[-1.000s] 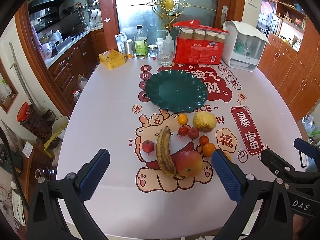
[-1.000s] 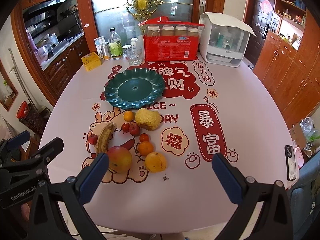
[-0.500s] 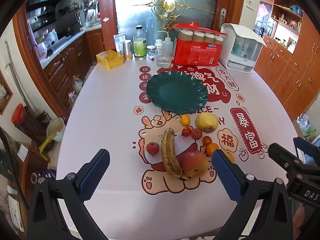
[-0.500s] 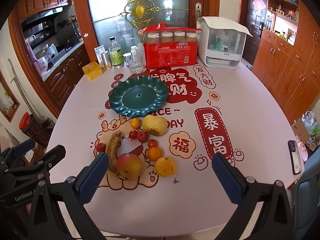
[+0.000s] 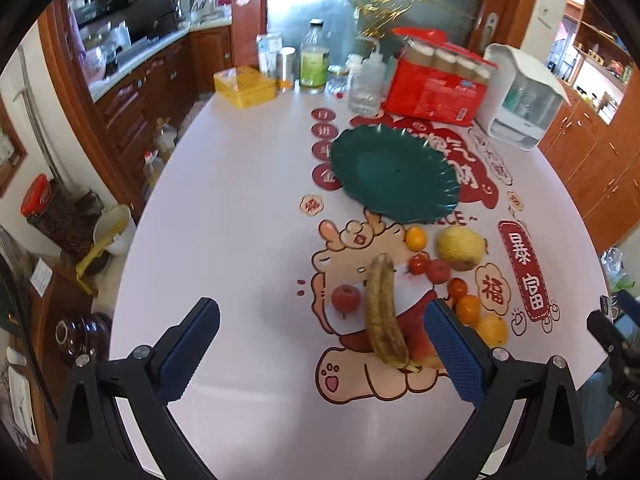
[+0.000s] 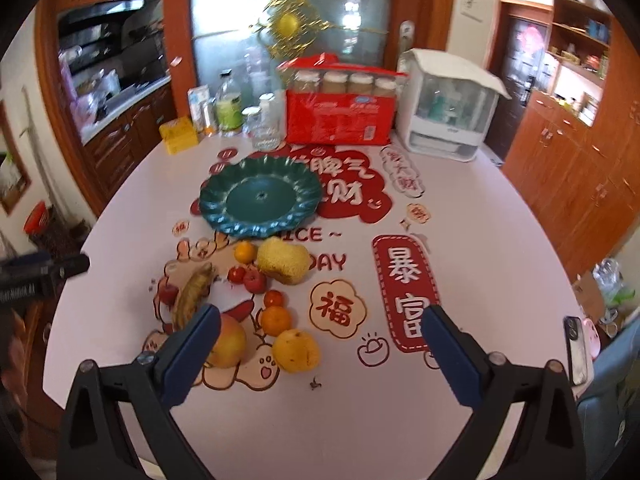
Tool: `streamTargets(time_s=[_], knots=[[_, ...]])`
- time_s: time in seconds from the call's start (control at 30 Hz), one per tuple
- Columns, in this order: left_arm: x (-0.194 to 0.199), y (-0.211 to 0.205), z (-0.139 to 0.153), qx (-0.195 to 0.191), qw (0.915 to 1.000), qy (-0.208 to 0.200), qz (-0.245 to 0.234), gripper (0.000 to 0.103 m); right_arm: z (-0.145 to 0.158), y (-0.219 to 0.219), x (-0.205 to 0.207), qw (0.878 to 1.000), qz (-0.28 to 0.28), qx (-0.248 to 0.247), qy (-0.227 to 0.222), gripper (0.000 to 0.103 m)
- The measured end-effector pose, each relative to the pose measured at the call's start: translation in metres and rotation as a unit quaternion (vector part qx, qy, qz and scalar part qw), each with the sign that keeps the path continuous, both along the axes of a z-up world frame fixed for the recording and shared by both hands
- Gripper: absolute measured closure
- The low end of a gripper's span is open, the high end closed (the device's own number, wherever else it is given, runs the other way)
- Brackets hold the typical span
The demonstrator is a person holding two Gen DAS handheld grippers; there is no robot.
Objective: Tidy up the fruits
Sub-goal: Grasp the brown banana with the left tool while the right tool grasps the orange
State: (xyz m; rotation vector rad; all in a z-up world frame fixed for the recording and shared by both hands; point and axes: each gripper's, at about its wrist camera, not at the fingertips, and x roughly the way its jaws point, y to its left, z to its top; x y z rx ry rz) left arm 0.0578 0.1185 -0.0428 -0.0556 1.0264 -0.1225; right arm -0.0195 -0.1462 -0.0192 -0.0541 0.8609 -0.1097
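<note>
2 grippers, left gripper & right gripper, are hovering wide & empty over fruits lying on table near green plate; approach step, next probably needing closing on banana.

L gripper moved in twd banana | R gripper closer to fruit pile
</note>
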Motion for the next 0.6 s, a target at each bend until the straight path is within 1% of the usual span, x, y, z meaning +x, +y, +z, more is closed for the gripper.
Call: streamTargets(time_s=[0.17, 0.27, 0.33, 0.47, 0.53, 0.6], knots=[[0.014, 0.002, -0.033, -0.014, 0.9992, 0.037, -0.006, 0.002, -0.031, -0.010, 0.016, 0.998, 0.024, 0.042, 0.042, 0.012], [0.019, -0.005, -0.051, -0.026, 0.9979, 0.059, -0.011, 0.002, -0.054, -0.020, 0.026, 0.993, 0.033, 0.083, 0.080, 0.020], [0.022, -0.015, -0.064, -0.032, 0.9963, 0.077, -0.022, 0.002, -0.068, -0.024, 0.032, 0.991, 0.034, 0.091, 0.098, 0.026], [0.026, -0.039, -0.088, -0.038, 0.9922, 0.111, -0.044, 0.006, -0.100, -0.034, 0.040, 0.985, 0.036, 0.100, 0.139, 0.032], [0.030, -0.049, -0.101, -0.044, 0.9897, 0.128, -0.046, 0.008, -0.111, -0.037, 0.043, 0.981, 0.037, 0.105, 0.156, 0.037], [0.034, -0.053, -0.110, -0.054, 0.9873, 0.143, -0.043, 0.011, -0.123, -0.037, 0.047, 0.978, 0.041, 0.111, 0.173, 0.039]])
